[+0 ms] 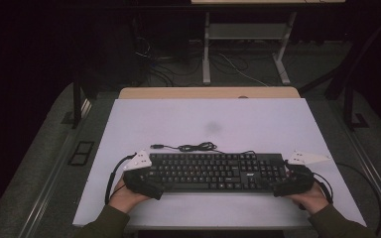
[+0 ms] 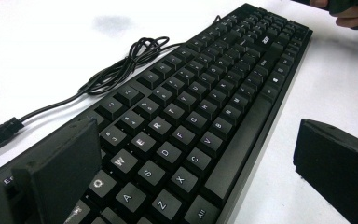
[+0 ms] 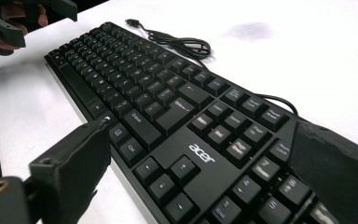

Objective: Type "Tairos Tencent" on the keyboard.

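Note:
A black Acer keyboard lies lengthwise near the front of the white table. Its cable is coiled just behind it and ends in a loose plug. My left gripper sits at the keyboard's left end. In the left gripper view its jaws straddle the keyboard, open, and bare table shows between the near jaw and the front edge. My right gripper sits at the right end. There the jaws stand wide on either side of the keyboard, one by the front edge and one over the back.
A faint dark smudge marks the table behind the cable. A wooden strip runs along the table's far edge. Beyond it stand another desk's white legs, with wires on the dark floor.

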`<state>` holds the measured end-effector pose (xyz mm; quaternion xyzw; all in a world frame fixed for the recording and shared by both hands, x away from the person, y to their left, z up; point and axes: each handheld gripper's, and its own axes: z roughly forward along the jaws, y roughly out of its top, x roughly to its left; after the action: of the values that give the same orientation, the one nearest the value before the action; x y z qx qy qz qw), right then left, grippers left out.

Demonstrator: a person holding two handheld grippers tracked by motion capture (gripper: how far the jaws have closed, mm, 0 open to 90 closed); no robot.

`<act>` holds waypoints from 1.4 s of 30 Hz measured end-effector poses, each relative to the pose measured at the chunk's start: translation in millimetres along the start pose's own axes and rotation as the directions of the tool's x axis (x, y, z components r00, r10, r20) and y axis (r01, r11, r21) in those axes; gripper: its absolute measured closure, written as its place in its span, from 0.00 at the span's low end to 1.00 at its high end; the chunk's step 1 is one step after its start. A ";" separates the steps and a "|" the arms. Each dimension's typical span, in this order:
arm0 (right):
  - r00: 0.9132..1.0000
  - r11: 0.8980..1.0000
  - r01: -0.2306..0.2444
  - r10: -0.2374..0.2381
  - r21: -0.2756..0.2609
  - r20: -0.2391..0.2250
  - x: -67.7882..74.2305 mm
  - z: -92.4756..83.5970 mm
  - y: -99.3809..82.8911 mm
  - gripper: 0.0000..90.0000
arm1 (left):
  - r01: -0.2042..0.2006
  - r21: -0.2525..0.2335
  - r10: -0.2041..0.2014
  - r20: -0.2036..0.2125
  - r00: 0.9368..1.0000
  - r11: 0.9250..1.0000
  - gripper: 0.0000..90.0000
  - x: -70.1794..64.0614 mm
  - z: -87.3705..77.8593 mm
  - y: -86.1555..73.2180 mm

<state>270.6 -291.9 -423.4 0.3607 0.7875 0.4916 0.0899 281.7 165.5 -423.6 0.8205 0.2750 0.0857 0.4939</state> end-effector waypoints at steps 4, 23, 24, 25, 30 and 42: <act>1.000 1.000 -0.002 0.002 0.009 -0.001 2.7 5.0 4.4 0.07 | 0.001 -0.002 -0.001 0.000 1.000 1.000 0.00 -0.6 -0.7 -0.6; 0.998 0.999 0.004 -0.001 0.049 -0.063 9.9 26.5 15.8 0.22 | 0.002 0.012 -0.002 0.002 1.000 1.000 0.00 -3.4 3.4 -1.9; 0.998 0.999 0.009 -0.006 0.051 -0.065 11.4 27.9 16.3 0.23 | 0.000 0.014 0.000 0.002 1.000 1.000 0.00 -3.3 3.4 -2.0; 0.998 0.999 0.010 -0.006 0.052 -0.067 12.2 29.1 16.7 0.24 | 0.000 0.014 0.000 0.002 1.000 1.000 0.00 -3.3 3.4 -2.0; 0.997 0.998 0.016 -0.011 0.058 -0.077 15.2 35.6 19.5 0.27 | 0.006 0.013 -0.006 -0.005 1.000 1.000 0.00 -2.0 3.3 -1.9; 0.993 0.997 0.032 -0.024 0.073 -0.115 22.6 51.9 28.6 0.38 | 0.012 0.006 -0.012 -0.007 1.000 1.000 0.00 -1.1 3.1 -2.4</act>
<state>293.7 -232.9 -420.6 0.3241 0.8142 0.4802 0.0380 281.2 163.4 -427.0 0.8199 0.2820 0.0849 0.4910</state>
